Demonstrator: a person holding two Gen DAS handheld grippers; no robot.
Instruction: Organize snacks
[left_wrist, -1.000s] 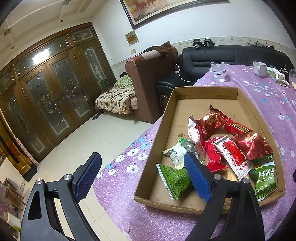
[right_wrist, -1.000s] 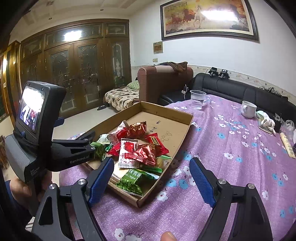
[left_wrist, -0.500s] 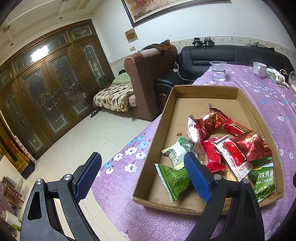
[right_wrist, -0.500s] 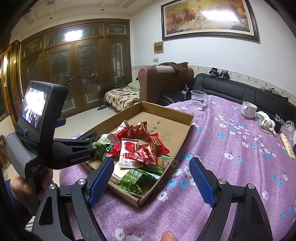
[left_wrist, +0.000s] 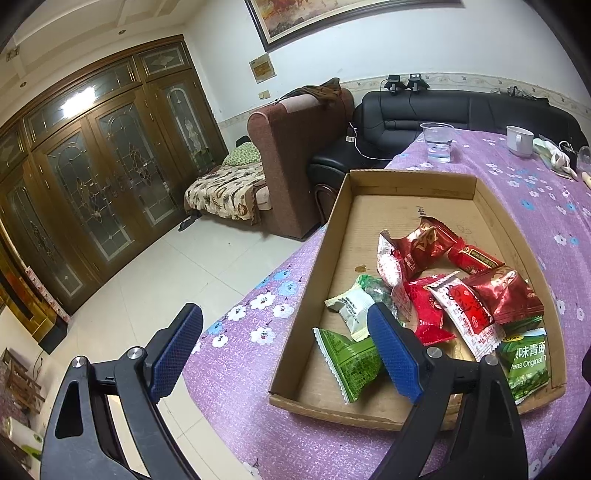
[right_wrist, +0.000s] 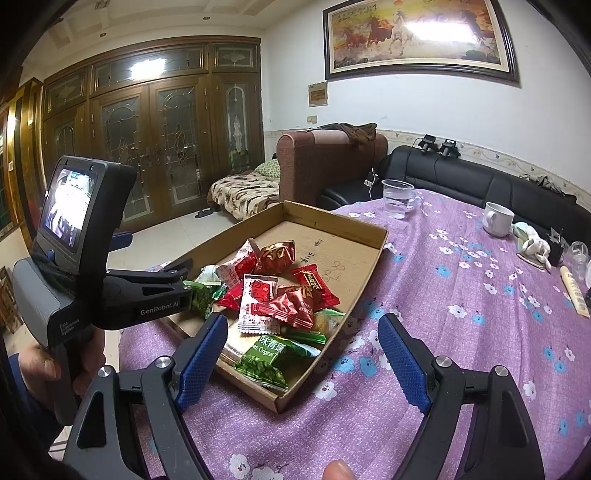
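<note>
A shallow cardboard tray (left_wrist: 332, 236) (right_wrist: 369, 266) lies on the purple flowered tablecloth (right_wrist: 461, 314). Several snack packets are heaped at its near end: red ones (left_wrist: 495, 291) (right_wrist: 291, 306), a green packet (left_wrist: 351, 358), a white one (left_wrist: 352, 306) and a green pea bag (left_wrist: 528, 362) (right_wrist: 273, 358). My left gripper (left_wrist: 284, 354) hovers open over the tray's near left corner, nothing between its blue pads. My right gripper (right_wrist: 303, 358) stands open above the tray's near right corner, also holding nothing. The left tool (right_wrist: 110, 295) shows in the right wrist view, held by a hand.
A clear plastic cup of water (left_wrist: 437, 142) (right_wrist: 397, 199) stands beyond the tray. A white mug (left_wrist: 519, 141) (right_wrist: 496, 218), a cloth and small items (right_wrist: 535, 245) sit at the far right. The table edge drops to a tiled floor (left_wrist: 166, 280) on the left. Sofas stand behind.
</note>
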